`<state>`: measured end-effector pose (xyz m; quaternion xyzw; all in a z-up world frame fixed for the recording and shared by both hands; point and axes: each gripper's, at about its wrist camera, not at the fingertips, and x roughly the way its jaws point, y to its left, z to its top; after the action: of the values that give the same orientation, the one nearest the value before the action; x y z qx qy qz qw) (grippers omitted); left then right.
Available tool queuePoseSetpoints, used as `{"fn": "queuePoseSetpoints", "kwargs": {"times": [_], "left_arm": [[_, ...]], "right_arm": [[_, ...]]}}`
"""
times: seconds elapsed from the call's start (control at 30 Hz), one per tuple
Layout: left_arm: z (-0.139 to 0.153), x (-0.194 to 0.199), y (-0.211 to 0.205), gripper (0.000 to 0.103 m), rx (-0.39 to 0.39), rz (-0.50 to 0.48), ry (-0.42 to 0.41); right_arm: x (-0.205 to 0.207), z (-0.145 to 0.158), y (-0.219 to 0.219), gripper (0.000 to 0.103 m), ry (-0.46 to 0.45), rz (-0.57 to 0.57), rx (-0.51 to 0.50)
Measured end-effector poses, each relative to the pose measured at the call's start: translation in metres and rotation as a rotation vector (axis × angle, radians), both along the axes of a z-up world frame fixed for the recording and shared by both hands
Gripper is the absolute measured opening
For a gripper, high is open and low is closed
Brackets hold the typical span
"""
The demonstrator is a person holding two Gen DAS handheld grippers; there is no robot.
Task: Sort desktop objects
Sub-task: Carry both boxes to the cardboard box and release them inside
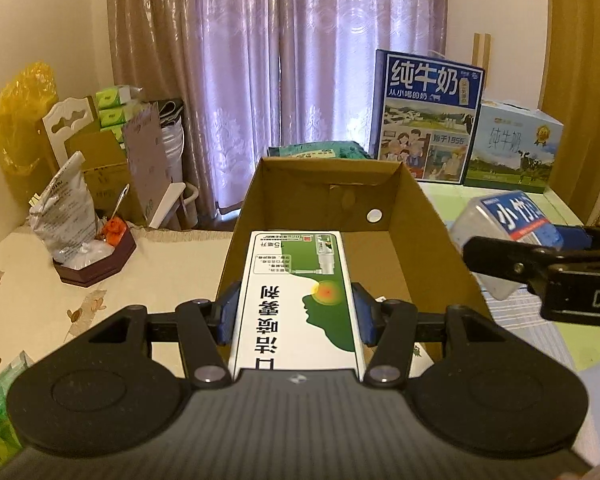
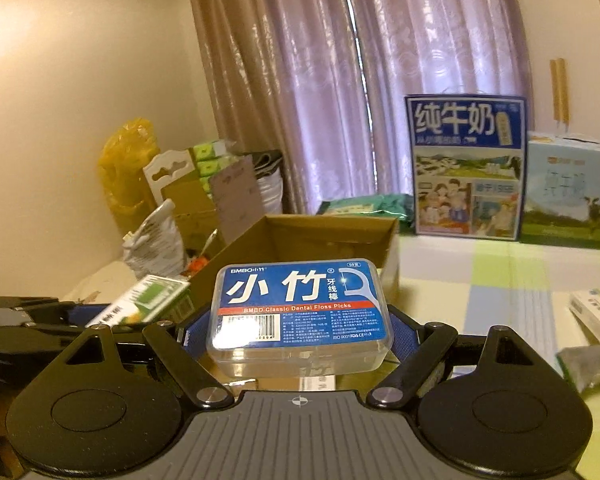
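My left gripper point(image 1: 294, 312) is shut on a long white and green spray box point(image 1: 300, 300), held lengthwise over the near end of an open brown cardboard box point(image 1: 424, 216). My right gripper point(image 2: 298, 334) is shut on a clear plastic floss pick box point(image 2: 300, 312) with a blue label. In the left wrist view that floss box point(image 1: 504, 224) hangs just right of the cardboard box's right wall. From the right wrist view the cardboard box point(image 2: 332, 236) lies just beyond the floss box, and the spray box point(image 2: 148, 300) shows at the left in the other gripper.
Two milk cartons point(image 1: 428, 116) point(image 1: 512, 148) stand at the back right. A dark tray with a silver bag point(image 1: 66, 216) sits at the left on the cream cloth. A small white box point(image 2: 596, 314) and a grey packet point(image 2: 592, 364) lie right on the checked cloth.
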<state>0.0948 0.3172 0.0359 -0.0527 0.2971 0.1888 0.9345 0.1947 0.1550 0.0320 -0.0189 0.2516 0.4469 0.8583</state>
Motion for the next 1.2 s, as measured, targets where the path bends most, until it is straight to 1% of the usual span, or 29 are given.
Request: {"fn": "queuePoseSetpoints", "kwargs": {"times": [0.17,0.27,0.4,0.5,0.77,1.1,1.13,1.2], "left_arm": [[-0.009,0.007,0.003,0.051,-0.014,-0.009,0.002],[-0.013,0.013,0.006,0.051,-0.026,-0.014,0.001],[-0.016,0.02,0.012,0.051,-0.039,-0.022,-0.005],[-0.016,0.022,0.016,0.051,-0.053,-0.004,-0.007],[-0.012,0.008,0.011,0.051,-0.022,-0.001,-0.006],[-0.011,-0.004,0.012,0.052,-0.027,0.024,-0.012],[-0.011,-0.005,0.012,0.052,-0.027,0.027,-0.012],[-0.012,-0.006,0.012,0.052,-0.032,0.028,-0.009]], "right_arm": [[0.005,-0.005,0.011,0.083,0.017,0.014,-0.006],[0.013,-0.006,0.011,0.083,0.045,-0.001,0.01],[0.019,-0.006,0.011,0.083,0.057,-0.013,0.018],[0.02,-0.006,0.01,0.083,0.065,-0.018,0.019],[0.016,-0.007,0.011,0.083,0.061,-0.001,0.016],[0.014,-0.011,0.013,0.083,0.081,0.031,0.03],[0.015,-0.011,0.013,0.084,0.09,0.039,0.043],[0.016,-0.011,0.011,0.09,0.098,0.044,0.061]]}}
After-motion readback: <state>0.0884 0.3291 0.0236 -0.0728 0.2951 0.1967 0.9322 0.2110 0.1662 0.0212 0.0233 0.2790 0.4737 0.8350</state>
